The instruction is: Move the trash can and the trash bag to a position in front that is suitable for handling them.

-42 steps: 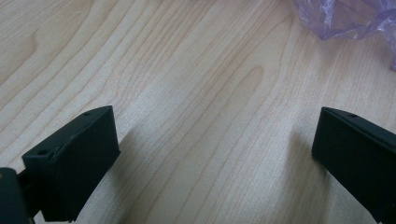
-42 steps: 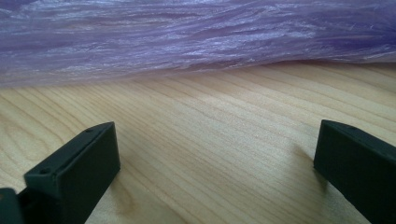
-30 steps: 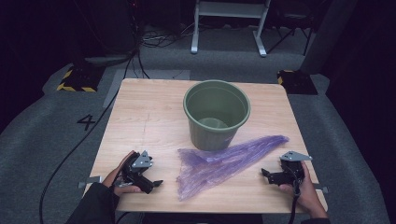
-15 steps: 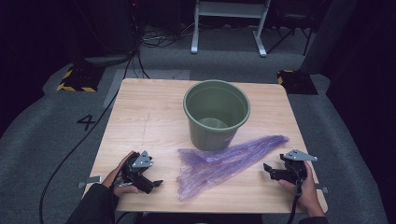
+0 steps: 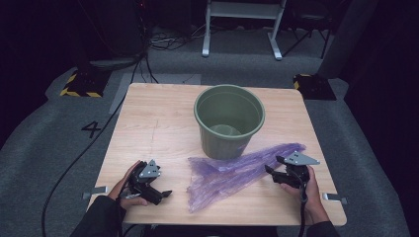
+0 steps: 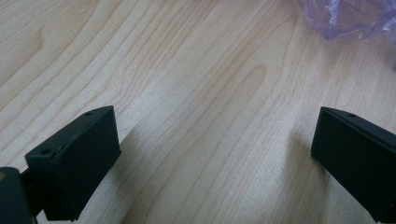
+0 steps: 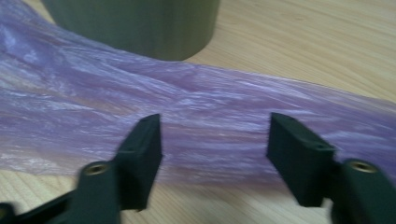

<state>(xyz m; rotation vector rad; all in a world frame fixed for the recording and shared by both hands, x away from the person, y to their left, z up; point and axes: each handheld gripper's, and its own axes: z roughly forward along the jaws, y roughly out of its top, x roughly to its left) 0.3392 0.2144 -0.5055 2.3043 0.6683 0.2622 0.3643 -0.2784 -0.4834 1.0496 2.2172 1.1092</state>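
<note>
Right tool (image 5: 271, 171) advanced (closing), over bag (image 5: 237, 170)

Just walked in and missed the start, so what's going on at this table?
A person works a hand-held gripper in each hand. The right gripper is over the purple bag lying flat in front of the green bin; its jaws have just been closing but don't pinch it yet. The left gripper rests open on the table.

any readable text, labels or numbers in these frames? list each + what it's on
"4": dark numeral on the grey floor, left of the table.
No writing shows on the green bucket, the purple plastic bag or either gripper.
The yellow-black striped floor block carries hazard stripes, no words.
</note>
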